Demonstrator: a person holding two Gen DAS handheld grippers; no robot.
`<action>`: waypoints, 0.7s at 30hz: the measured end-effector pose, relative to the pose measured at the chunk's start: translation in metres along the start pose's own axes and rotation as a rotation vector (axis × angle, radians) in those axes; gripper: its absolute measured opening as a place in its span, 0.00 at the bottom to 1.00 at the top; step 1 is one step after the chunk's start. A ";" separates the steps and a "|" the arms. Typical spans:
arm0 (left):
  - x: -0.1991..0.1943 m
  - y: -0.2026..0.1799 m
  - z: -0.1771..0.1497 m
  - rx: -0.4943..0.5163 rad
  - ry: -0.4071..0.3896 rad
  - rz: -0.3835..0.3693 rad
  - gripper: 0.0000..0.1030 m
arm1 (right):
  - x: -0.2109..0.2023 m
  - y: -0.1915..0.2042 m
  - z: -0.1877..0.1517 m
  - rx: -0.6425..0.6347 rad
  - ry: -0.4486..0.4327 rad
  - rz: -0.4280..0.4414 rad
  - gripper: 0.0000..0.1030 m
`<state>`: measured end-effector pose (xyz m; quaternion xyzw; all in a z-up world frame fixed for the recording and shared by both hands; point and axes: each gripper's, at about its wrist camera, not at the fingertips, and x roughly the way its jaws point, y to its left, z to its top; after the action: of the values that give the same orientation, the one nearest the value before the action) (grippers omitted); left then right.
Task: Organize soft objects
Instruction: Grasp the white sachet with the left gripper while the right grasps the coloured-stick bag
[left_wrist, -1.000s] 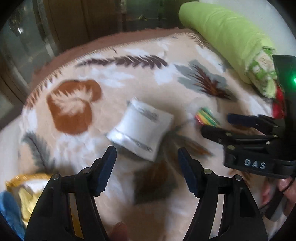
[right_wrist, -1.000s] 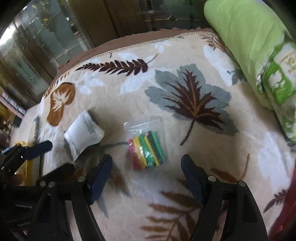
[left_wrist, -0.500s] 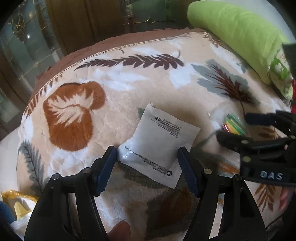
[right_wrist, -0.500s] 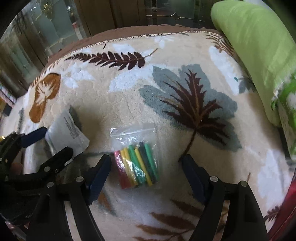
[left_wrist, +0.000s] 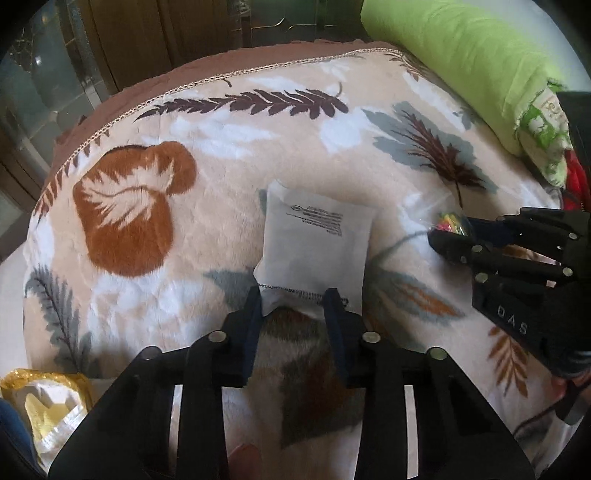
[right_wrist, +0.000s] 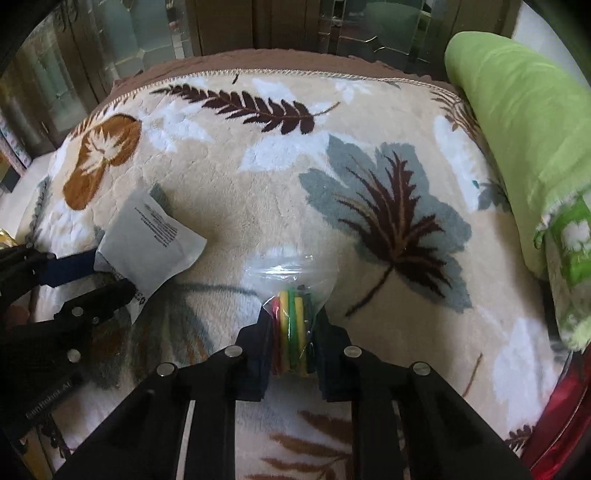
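A white printed pouch (left_wrist: 314, 240) lies on the leaf-patterned blanket (left_wrist: 221, 155). My left gripper (left_wrist: 295, 306) is shut on the pouch's near edge. The pouch also shows in the right wrist view (right_wrist: 147, 243), with the left gripper (right_wrist: 107, 273) clamped on its corner. A clear bag of coloured strips (right_wrist: 293, 325) sits between the jaws of my right gripper (right_wrist: 291, 332), which is shut on it. In the left wrist view the right gripper (left_wrist: 454, 236) holds that bag (left_wrist: 448, 223) at the right.
A green pillow (right_wrist: 524, 155) lies along the right side of the blanket. A gold-and-white wrapper (left_wrist: 44, 406) lies at the near left. Something red (right_wrist: 561, 424) lies at the near right. Glass cabinet doors (right_wrist: 110, 44) stand behind the bed.
Both grippers moved forward and closed: the left onto the white pouch's edge, the right onto the bag of coloured strips.
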<state>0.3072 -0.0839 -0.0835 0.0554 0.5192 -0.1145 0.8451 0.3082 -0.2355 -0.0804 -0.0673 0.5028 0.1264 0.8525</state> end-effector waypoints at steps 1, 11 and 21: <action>-0.003 0.001 -0.001 -0.001 -0.004 -0.033 0.25 | -0.001 -0.001 -0.002 0.010 -0.004 0.008 0.17; -0.032 0.024 0.003 -0.172 -0.151 -0.121 0.21 | -0.012 -0.021 -0.025 0.125 -0.046 0.098 0.17; -0.011 0.032 0.007 -0.337 -0.126 -0.079 0.87 | -0.008 -0.030 -0.022 0.155 -0.091 0.167 0.26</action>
<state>0.3170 -0.0529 -0.0714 -0.1147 0.4787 -0.0624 0.8682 0.2950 -0.2702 -0.0845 0.0466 0.4757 0.1607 0.8635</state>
